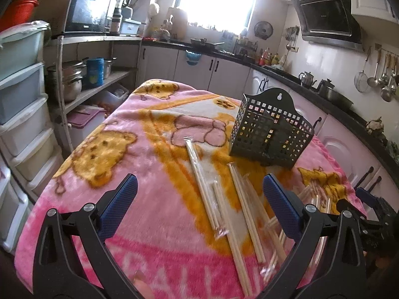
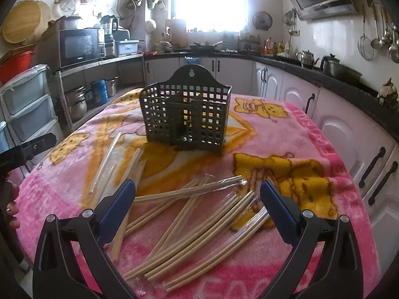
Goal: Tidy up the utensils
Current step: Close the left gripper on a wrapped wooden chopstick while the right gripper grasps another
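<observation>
A dark perforated utensil caddy (image 1: 271, 130) stands upright on the pink blanket (image 1: 112, 164); it also shows in the right wrist view (image 2: 185, 119). Several pairs of wooden chopsticks in clear sleeves (image 1: 219, 199) lie loose in front of it, and a bigger heap (image 2: 199, 214) lies under my right gripper. My left gripper (image 1: 199, 186) is open and empty, above the blanket with chopsticks between its fingers. My right gripper (image 2: 198, 191) is open and empty, just above the heap. The right gripper also shows at the left wrist view's right edge (image 1: 369, 206).
The table is covered by the pink cartoon blanket (image 2: 311, 134). Plastic drawer units (image 1: 20, 104) stand to the left, a shelf with pots and a microwave (image 1: 84, 10) behind them. Kitchen cabinets and counter (image 2: 311, 92) run along the back and right.
</observation>
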`<state>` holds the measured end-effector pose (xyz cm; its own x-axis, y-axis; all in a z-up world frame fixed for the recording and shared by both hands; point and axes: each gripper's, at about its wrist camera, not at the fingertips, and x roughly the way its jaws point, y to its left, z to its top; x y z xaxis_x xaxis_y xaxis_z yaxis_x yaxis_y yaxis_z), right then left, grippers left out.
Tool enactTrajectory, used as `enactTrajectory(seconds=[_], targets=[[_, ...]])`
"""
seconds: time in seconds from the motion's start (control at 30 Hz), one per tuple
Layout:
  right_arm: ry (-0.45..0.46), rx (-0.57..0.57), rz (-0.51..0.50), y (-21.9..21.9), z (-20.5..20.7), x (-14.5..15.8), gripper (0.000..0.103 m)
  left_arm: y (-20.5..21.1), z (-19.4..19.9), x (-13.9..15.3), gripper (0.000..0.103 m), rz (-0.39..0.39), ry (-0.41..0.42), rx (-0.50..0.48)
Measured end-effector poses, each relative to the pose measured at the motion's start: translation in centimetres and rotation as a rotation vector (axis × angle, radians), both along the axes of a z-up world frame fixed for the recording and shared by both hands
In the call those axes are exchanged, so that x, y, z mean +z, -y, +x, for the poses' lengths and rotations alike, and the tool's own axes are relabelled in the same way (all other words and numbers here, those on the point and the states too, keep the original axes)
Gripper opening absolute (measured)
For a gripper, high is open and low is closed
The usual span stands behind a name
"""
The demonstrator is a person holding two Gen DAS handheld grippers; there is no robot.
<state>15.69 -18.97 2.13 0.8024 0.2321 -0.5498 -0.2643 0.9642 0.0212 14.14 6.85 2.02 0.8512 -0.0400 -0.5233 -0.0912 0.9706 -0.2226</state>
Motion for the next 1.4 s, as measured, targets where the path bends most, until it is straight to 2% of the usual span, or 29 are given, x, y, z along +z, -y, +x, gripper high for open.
enactTrajectory(seconds=[0.23,0.3,0.37,0.47,0.57,0.67,0.8,0.97,1.1,1.3,1.4], targets=[[-0.086,-0.027,0.051,1.3,3.4,-0.5,0.096,0.3,4.2,-0.5,0.092,-0.009,-0.082,-0.053],[-0.117,-0.038,0.055,1.6,4.4,-0.9,0.091,0.2,5.3,-1.0,0.092,-0.047,-0.097,-0.092],[-0.173,-0.047,0.06,1.9,5.8,-1.7,0.08,0.1,6.3,-1.4,0.092,-0.073,-0.114,-0.116],[-0.257,-0.052,0.105,2.3,7.6,-2.8,0.071,0.2,7.9,-2.0,0.092,-0.056,-0.143,-0.125],[-0.33,-0.061,0.137,2.6,9.0,-3.8,0.06,0.1,9.3,-2.5,0.084,-0.073,-0.169,-0.153],[-0.383,-0.068,0.164,3.0,10.1,-4.5,0.053,-0.3,10.9,-3.5,0.072,-0.093,-0.22,-0.158],[-0.452,-0.096,0.191,3.4,11.6,-5.5,0.049,-0.9,12.5,-4.6,0.062,-0.125,-0.272,-0.158],[-0.529,-0.124,0.247,4.5,13.3,-6.6,0.045,-1.1,14.0,-5.1,0.061,-0.119,-0.307,-0.168],[-0.546,-0.128,0.287,4.8,14.4,-6.7,0.044,-1.4,15.5,-5.7,0.055,-0.131,-0.345,-0.163],[-0.581,-0.144,0.35,5.3,16.3,-6.9,0.042,-2.1,17.5,-6.7,0.053,-0.161,-0.395,-0.141],[-0.588,-0.152,0.349,5.3,17.4,-6.9,0.042,-2.1,18.5,-7.1,0.052,-0.157,-0.415,-0.127]])
